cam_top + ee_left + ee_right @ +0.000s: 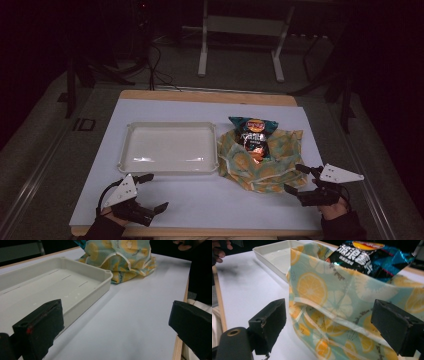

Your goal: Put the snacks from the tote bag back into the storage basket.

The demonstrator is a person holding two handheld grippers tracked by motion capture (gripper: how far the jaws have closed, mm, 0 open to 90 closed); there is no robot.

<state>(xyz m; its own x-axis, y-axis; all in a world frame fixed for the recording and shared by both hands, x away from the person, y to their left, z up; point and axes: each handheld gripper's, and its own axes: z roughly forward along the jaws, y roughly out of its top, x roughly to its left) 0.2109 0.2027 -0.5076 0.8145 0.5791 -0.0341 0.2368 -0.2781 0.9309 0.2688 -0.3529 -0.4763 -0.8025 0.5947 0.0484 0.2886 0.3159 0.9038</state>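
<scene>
Holding both grippers' fingers apart, we keep the right gripper point(298, 179) at the lemon-print cloth point(260, 167), the left gripper point(151, 191) near the tray point(170, 147).

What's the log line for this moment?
left gripper open, idle | right gripper open at bag edge | chips in bag | tray empty

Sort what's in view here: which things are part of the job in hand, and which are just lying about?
In the job:
- cloth bag with a lemon print, right in front of the open right gripper
- crisp packet sticking out of the bag
- left gripper, open, on the near left of the table

Lying about:
- white tray, empty, beside the bag
- metal stand on the floor behind the table
</scene>
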